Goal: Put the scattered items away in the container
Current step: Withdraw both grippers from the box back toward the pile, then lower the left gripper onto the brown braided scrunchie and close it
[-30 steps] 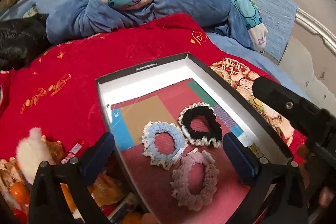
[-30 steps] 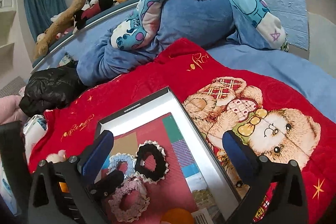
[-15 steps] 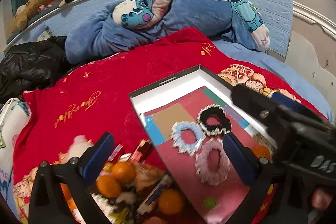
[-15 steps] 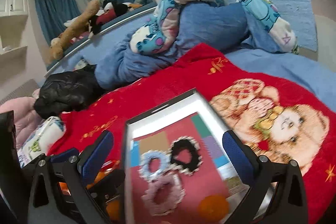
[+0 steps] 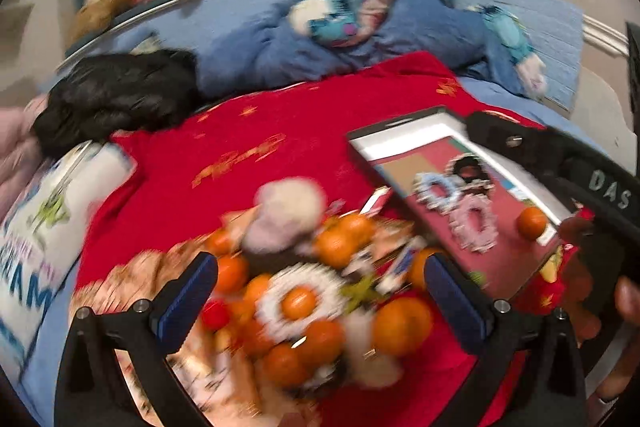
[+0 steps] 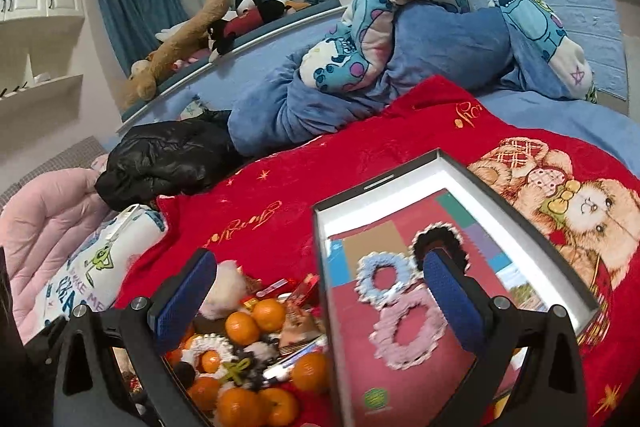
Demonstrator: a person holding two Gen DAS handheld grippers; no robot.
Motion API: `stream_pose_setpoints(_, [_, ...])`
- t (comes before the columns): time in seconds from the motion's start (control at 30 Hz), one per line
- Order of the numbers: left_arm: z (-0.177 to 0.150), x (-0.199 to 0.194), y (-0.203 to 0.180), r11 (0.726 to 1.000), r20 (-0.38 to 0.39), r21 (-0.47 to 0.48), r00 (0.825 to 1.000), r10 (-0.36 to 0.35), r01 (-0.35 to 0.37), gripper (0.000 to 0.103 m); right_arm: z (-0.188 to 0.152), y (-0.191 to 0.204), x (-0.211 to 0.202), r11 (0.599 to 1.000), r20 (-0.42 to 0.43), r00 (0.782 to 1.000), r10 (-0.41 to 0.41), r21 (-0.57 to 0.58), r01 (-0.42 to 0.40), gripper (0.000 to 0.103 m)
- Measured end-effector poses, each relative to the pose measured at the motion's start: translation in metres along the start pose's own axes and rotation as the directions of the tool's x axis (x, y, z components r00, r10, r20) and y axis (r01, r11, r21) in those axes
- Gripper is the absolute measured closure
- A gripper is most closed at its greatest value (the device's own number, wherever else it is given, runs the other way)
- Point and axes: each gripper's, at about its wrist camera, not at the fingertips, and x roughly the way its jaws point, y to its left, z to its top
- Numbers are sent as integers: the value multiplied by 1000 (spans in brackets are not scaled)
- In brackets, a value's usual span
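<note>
A shallow box [image 6: 452,179] on a red blanket [image 6: 300,171] holds three scrunchies [image 6: 408,323] and one orange [image 5: 531,223]. Just left of the box, a pile of oranges [image 6: 256,323] and a white scrunchie [image 5: 298,301] remains unsorted. The left gripper [image 5: 320,297] and right gripper [image 6: 318,297] are both spread wide and empty.

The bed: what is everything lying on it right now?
Box: one, black rim, on red blanket.
Scrunchies: three in box; blue, black, pink.
Orange: one in box.
Oranges: several, piled left of box among wrappers, with a white scrunchie.
Jacket: one, black, far left.
Duvet: blue, behind.
Plush toys: several, on ledge.
Left gripper: open, over pile.
Right gripper: open, empty.
</note>
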Motion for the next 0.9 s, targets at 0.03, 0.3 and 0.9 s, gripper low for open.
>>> stream_pose_setpoints(0.03, [-5,-2,8,1000,-4,-4,1000,10,-10,0,-3,4,1,1000,-10,1000,11,-5,-11,0])
stream_pose_setpoints(0.3, [-37,-23,72,993,17,-119,1000,25,-23,0,-25,43,10,993,-79,992,96,-61,-101,0])
stream_pose_setpoints(0.9, [-80,-25,152,974,16,-223,1000,-19,22,0,-63,66,13,989,-119,990,81,-110,-94,0])
